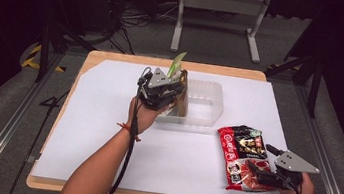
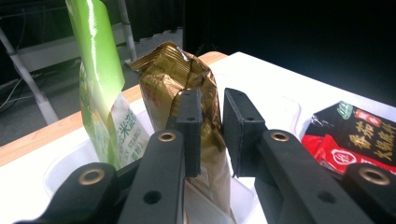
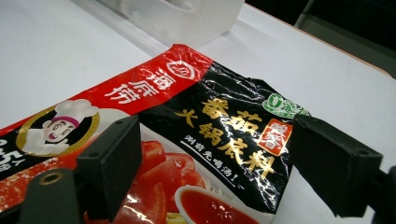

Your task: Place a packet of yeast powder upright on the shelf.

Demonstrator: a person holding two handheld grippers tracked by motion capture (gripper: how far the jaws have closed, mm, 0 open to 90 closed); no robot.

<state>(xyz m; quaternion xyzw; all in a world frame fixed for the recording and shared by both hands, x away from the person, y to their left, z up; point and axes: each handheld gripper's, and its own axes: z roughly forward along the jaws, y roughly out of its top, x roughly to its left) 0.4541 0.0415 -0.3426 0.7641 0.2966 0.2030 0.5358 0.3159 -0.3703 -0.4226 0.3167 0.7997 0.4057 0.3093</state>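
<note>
A clear plastic container (image 1: pixel 204 104) sits at the middle back of the white table sheet. A green packet (image 1: pixel 176 65) and a gold foil packet (image 1: pixel 182 91) stand upright in its left end. My left gripper (image 1: pixel 168 94) reaches in there. In the left gripper view its jaws (image 2: pixel 212 107) bracket the gold packet (image 2: pixel 187 70) without visibly squeezing it, and the green packet (image 2: pixel 100 70) stands to the left. A red and black soup-base packet (image 1: pixel 243 154) lies flat at the front right. My right gripper (image 1: pixel 260 159) rests at its near end, jaws spread wide over it (image 3: pixel 217 144).
The container's right half (image 1: pixel 210 97) holds nothing. The wooden table edge (image 1: pixel 174 63) runs just behind the container. A metal stand (image 1: pixel 219 12) and cables lie on the floor beyond. White sheet stretches bare at the left and front.
</note>
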